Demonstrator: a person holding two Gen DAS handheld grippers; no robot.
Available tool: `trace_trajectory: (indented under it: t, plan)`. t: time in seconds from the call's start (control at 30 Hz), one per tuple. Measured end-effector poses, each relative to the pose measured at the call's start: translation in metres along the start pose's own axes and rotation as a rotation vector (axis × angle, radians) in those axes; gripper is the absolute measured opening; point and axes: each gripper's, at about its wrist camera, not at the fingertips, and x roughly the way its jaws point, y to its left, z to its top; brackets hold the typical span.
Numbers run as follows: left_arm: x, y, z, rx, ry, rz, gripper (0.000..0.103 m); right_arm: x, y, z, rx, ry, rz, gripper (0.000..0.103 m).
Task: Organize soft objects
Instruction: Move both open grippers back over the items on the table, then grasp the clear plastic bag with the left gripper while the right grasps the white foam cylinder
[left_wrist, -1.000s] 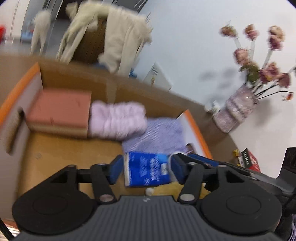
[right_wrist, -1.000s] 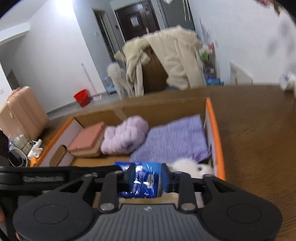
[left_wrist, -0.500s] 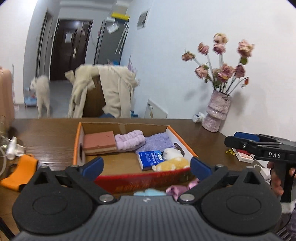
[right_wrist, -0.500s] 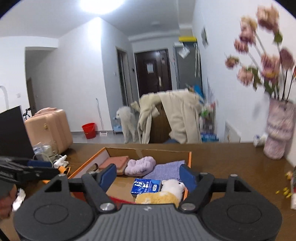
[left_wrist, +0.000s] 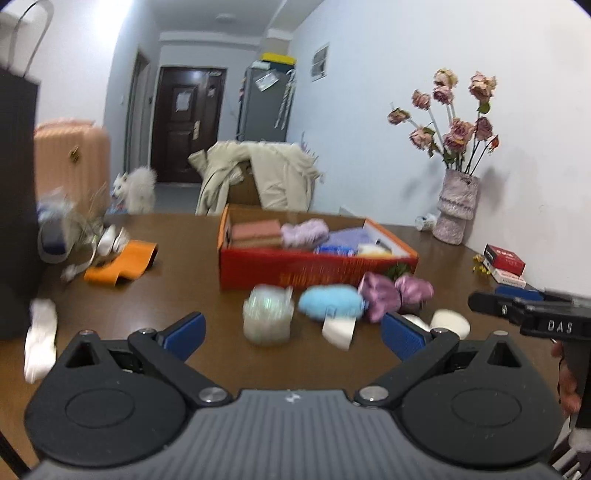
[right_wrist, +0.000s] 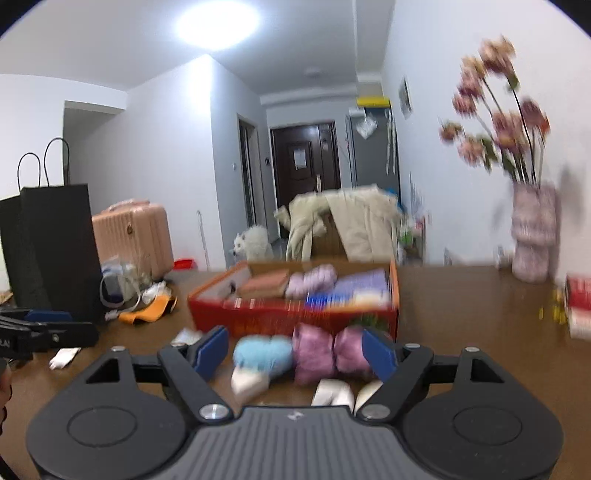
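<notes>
Two grippers, both spread wide and both empty: the left gripper (left_wrist: 291, 332) hangs above the near table with nothing between its blue pads, and the right gripper (right_wrist: 295, 350) is equally splayed, touching nothing. Judging from that, the risk is a clumsy pick. Just beyond the right gripper a blue plush (right_wrist: 263, 352) and a pink bundle (right_wrist: 328, 350) lie touching each other, with white pieces (right_wrist: 248, 382) tucked against them, so jaws this wide could close on two things at once, or shove one aside into the box wall. The blur in both views suggests the hands are moving fast, which would make a miss likelier. From the left view, a pale round pouch (left_wrist: 267, 319) sits just left of the blue plush, apart from it, and looks the easier single grab. Farther off stands the red box (left_wrist: 317, 271), already holding a pink sponge, a lilac fluffy roll (left_wrist: 304, 232), purple cloth and a blue packet. A white sock (left_wrist: 40, 339) lies near the left table edge, well apart from everything.
</notes>
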Motion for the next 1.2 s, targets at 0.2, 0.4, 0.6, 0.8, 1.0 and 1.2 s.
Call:
trace_trajectory:
  t: [0.2,0.4,0.6,0.8,1.0,1.2]
  plan:
    - [-0.011,0.0,-0.031,0.002,0.048,0.034,0.103,-0.021,0.005,-0.04,0.036,0.078,-0.034,0.079]
    - [-0.005,-0.009,-0.039,0.035,0.07,0.02,0.103,-0.032,0.011,-0.045,0.026,0.072,-0.031,0.079]
    - [0.004,-0.007,-0.047,0.029,0.097,0.028,0.103,-0.022,0.005,-0.052,0.046,0.1,-0.044,0.079]
    - [0.027,-0.004,-0.051,0.023,0.149,0.046,0.103,-0.004,-0.005,-0.059,0.075,0.139,-0.066,0.079]
    - [0.056,-0.002,-0.043,0.017,0.174,0.058,0.103,0.016,-0.018,-0.056,0.091,0.158,-0.098,0.079]
    - [0.097,0.007,-0.023,-0.003,0.19,0.084,0.103,0.044,-0.039,-0.044,0.107,0.177,-0.145,0.078]
